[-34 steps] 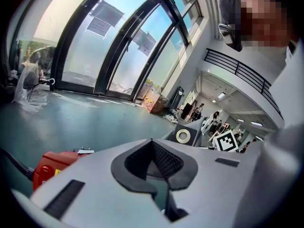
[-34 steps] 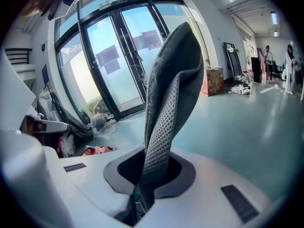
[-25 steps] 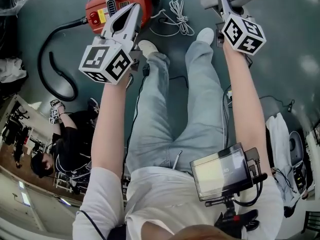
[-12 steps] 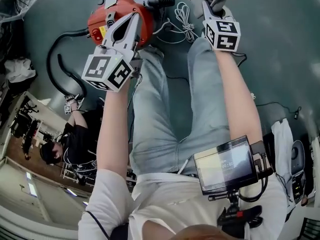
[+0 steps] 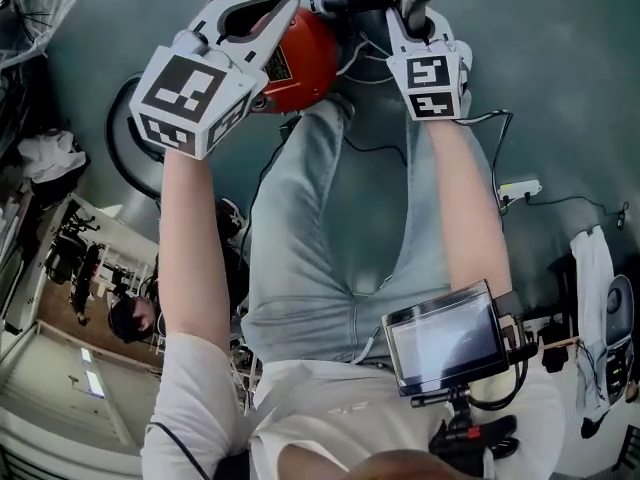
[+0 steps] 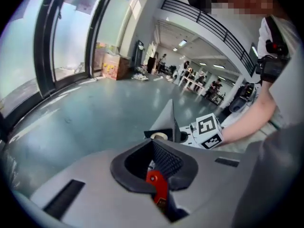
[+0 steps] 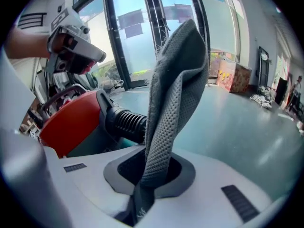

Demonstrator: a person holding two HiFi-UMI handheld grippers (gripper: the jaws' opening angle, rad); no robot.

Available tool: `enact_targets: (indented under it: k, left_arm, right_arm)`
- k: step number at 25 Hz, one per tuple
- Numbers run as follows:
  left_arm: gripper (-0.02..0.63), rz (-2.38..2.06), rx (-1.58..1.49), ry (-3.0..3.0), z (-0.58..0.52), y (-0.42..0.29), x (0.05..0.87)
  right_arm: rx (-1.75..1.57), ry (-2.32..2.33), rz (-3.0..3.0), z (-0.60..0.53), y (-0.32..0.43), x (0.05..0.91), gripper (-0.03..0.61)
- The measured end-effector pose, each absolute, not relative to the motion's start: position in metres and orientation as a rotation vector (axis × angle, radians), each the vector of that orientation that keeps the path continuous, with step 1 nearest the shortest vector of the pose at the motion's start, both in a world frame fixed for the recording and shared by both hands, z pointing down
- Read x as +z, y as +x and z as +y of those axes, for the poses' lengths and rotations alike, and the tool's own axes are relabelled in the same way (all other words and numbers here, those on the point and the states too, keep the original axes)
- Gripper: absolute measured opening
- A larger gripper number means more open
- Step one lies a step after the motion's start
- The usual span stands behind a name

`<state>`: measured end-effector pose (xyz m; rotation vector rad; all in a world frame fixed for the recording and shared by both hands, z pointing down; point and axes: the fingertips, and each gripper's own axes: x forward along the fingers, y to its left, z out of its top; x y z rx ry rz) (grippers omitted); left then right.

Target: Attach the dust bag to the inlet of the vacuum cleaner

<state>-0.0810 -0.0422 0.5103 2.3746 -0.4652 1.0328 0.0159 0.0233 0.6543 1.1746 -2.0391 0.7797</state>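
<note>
Grey floor (image 7: 247, 127), right tool (image 7: 142, 191) gripping dust bag (image 7: 175, 80)

Dust bag (image 7: 175, 94): grey perforated fabric, standing upright, pinched in my right gripper (image 7: 149, 175). Vacuum cleaner (image 7: 71, 120): red body, black ribbed hose (image 7: 126, 122), just left of the bag.

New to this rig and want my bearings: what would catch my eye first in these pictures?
A grey mesh dust bag rises from the shut fingers of the right gripper, filling the middle of the right gripper view. Left of it sits the red vacuum cleaner with a black ribbed hose; in the head view it lies at the top, partly behind the left gripper.
</note>
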Motion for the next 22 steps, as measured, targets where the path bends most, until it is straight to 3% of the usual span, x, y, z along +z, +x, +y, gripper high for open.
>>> enact_targets:
  k: [5, 12, 18, 22]
  left_arm:
    - [0.005, -0.393, 1.160, 2.402, -0.029, -0.109, 0.535]
    - [0.005, -0.565, 1.067, 2.472, -0.043, -0.108, 0.542]
    - [0.005, -0.559, 0.960, 2.460, -0.046, -0.110, 0.540]
    - [0.005, -0.554, 1.040, 2.462, -0.042, -0.118, 0.544]
  right_arm:
    - [0.612, 1.099, -1.968, 0.045, 0.015, 0.660, 0.046]
    - [0.563, 1.042, -1.936, 0.044, -0.001, 0.663, 0.049]
    - [0.327, 0.818, -1.807, 0.047, -0.004, 0.658, 0.057]
    - [0.269, 0.721, -1.801, 0.045, -0.019, 0.667, 0.067]
